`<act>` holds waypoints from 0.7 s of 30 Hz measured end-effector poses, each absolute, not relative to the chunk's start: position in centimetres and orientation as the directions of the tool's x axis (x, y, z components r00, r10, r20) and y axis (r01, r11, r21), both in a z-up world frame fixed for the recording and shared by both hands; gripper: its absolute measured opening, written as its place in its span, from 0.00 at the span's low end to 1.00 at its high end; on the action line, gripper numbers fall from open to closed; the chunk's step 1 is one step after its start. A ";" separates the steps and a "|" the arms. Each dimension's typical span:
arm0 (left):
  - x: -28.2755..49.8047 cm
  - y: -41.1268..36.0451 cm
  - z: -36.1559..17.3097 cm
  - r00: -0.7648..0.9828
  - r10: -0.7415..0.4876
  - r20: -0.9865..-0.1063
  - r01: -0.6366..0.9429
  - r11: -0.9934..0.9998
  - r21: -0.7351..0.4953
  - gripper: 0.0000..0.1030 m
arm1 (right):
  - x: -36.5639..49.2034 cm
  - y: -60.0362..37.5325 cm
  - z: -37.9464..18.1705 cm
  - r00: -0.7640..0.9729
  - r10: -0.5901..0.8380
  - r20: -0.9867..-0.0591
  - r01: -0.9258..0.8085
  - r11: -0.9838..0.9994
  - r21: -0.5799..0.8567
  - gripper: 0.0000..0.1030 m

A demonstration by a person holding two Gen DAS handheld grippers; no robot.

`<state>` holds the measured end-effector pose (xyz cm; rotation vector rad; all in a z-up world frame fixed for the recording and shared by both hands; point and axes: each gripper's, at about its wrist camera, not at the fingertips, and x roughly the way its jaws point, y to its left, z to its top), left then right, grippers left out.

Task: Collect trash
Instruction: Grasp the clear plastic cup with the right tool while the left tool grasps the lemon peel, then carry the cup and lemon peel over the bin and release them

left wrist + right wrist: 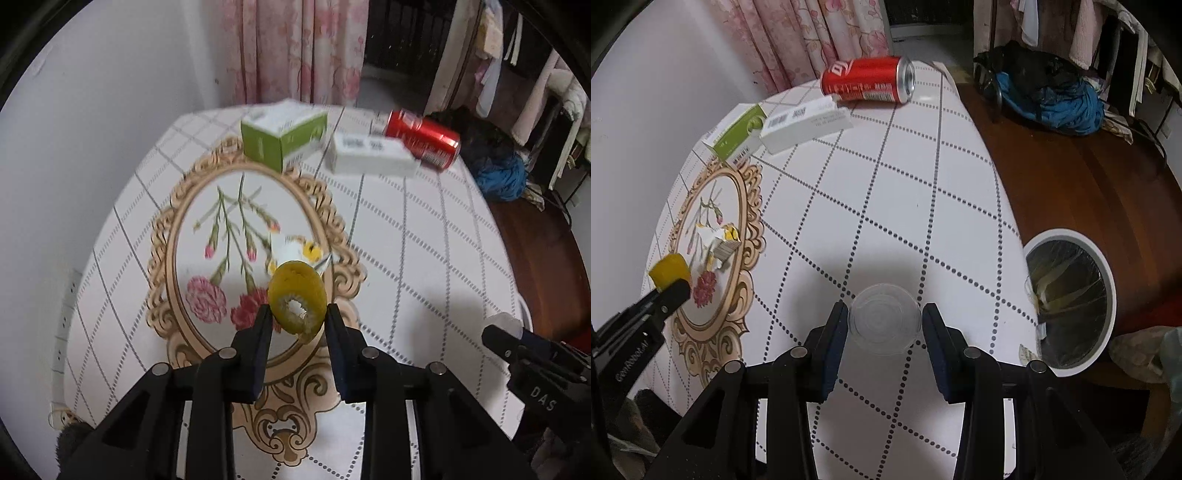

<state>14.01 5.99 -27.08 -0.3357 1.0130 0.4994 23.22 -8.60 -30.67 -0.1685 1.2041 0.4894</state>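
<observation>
While my left gripper [297,318] clamps a yellow peel-like scrap [297,301], perhaps fruit skin, above the floral oval on the tablecloth [424,236], my right gripper [884,325] squeezes a clear plastic cup [884,318] over the table near its edge. Beside that edge stands the lined trash bin [1108,295]. A red can [868,79] lies at the far end.

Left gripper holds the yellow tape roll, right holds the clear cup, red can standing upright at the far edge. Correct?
Not quite: the red can lies on its side, as the right wrist view shows. The left gripper does hold the tape roll, the right gripper the cup.
</observation>
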 end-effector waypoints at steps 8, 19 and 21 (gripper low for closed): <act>14.8 4.1 -21.9 0.530 0.248 -0.811 -0.491 0.869 -0.055 0.25 | 23.3 -9.9 -26.3 0.345 0.322 -0.881 -0.453 0.880 0.144 0.42; 19.1 -2.3 -16.9 0.635 0.178 -0.752 -0.355 0.932 -0.079 0.25 | 25.9 -18.2 -19.9 0.475 0.344 -0.810 -0.368 0.914 0.173 0.42; 20.7 -4.2 -16.8 0.643 0.152 -0.751 -0.321 0.943 -0.084 0.25 | 26.8 -20.6 -19.7 0.490 0.327 -0.808 -0.334 0.927 0.172 0.42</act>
